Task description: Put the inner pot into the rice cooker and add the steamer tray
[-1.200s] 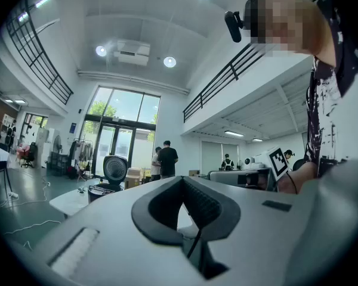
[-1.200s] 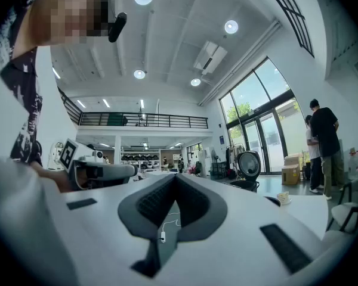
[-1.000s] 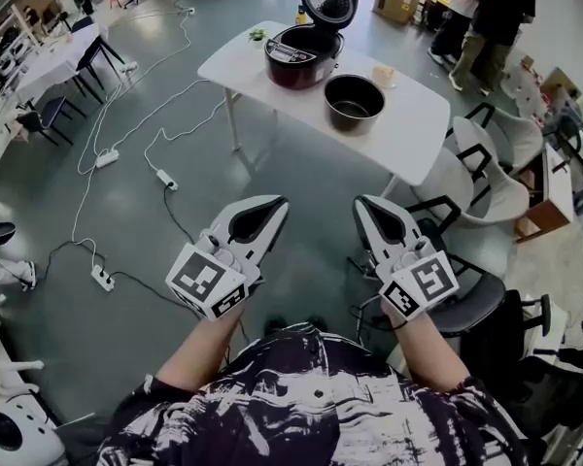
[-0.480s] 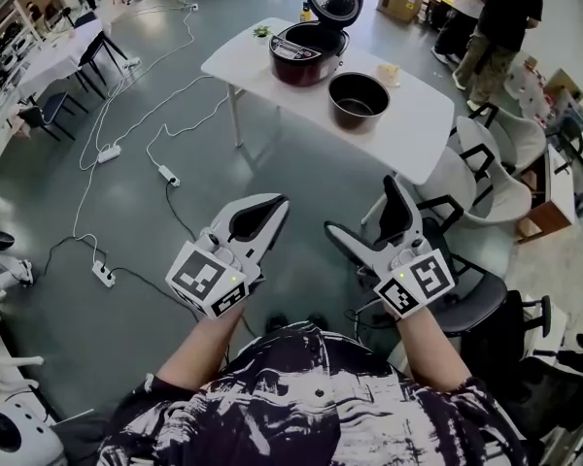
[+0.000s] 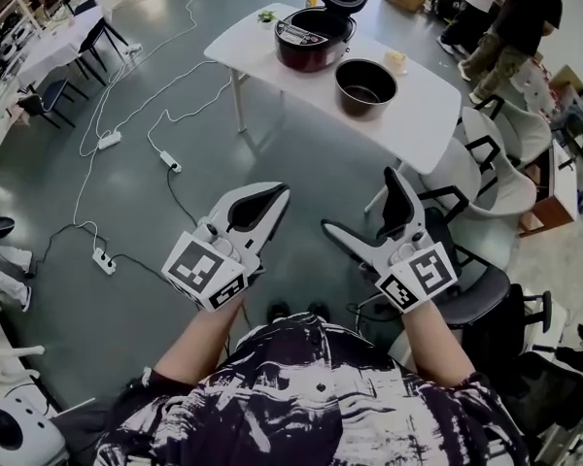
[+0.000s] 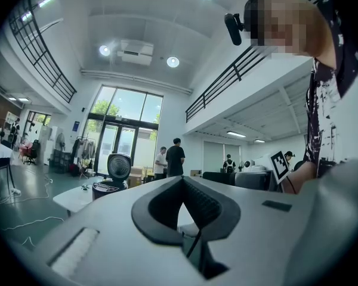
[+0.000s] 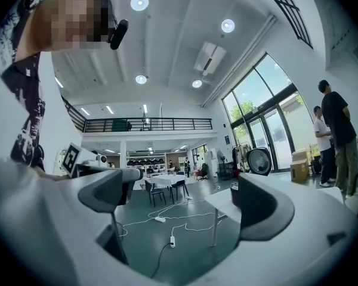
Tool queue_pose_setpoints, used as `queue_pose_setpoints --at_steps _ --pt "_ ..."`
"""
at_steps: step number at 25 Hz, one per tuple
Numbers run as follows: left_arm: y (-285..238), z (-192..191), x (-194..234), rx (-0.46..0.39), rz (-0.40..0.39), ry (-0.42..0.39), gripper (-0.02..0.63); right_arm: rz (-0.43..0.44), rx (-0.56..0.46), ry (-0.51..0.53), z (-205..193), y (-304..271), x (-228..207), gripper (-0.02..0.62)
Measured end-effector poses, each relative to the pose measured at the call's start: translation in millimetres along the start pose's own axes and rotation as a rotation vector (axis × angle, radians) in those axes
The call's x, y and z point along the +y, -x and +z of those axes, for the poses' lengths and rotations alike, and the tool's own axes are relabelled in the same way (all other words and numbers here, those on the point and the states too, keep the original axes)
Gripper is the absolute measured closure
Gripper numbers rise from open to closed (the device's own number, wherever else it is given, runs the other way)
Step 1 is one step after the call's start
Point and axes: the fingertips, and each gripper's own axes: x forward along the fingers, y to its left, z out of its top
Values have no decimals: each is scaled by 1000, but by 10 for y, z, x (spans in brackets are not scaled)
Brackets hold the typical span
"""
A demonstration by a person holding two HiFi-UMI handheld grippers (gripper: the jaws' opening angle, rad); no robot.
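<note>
Far ahead on a white table (image 5: 262,42) stands the dark red rice cooker (image 5: 316,39), its lid up. The black inner pot (image 5: 366,87) sits on the table to the cooker's right. I cannot make out a steamer tray. Both grippers hang over the floor, well short of the table. My left gripper (image 5: 280,195) is shut with nothing in it; in the left gripper view its tips (image 6: 182,181) meet, and the cooker (image 6: 110,183) shows beyond them. My right gripper (image 5: 361,204) is opening wide; only floor and the far table (image 7: 224,202) show between its jaws (image 7: 185,201).
White cables and power strips (image 5: 102,257) trail across the grey floor on the left. A dark chair (image 5: 471,294) stands close by my right gripper, with white chairs (image 5: 510,134) beside the table. Two people (image 5: 510,27) stand behind the table at the back right.
My right gripper's jaws have spread from shut to wide open. The left gripper stays shut and has barely moved. The table sits a little higher in the head view.
</note>
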Motion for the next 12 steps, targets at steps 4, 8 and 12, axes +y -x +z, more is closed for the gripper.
queue_pose_setpoints --at_steps 4,8,12 --pt "67 -53 111 14 -3 14 601 -4 21 -4 -73 -108 34 43" --pt "159 -99 281 19 -11 26 601 -11 36 -9 -154 -264 107 43" --pt "246 -152 461 23 -29 33 601 -29 41 -7 -224 -412 183 43"
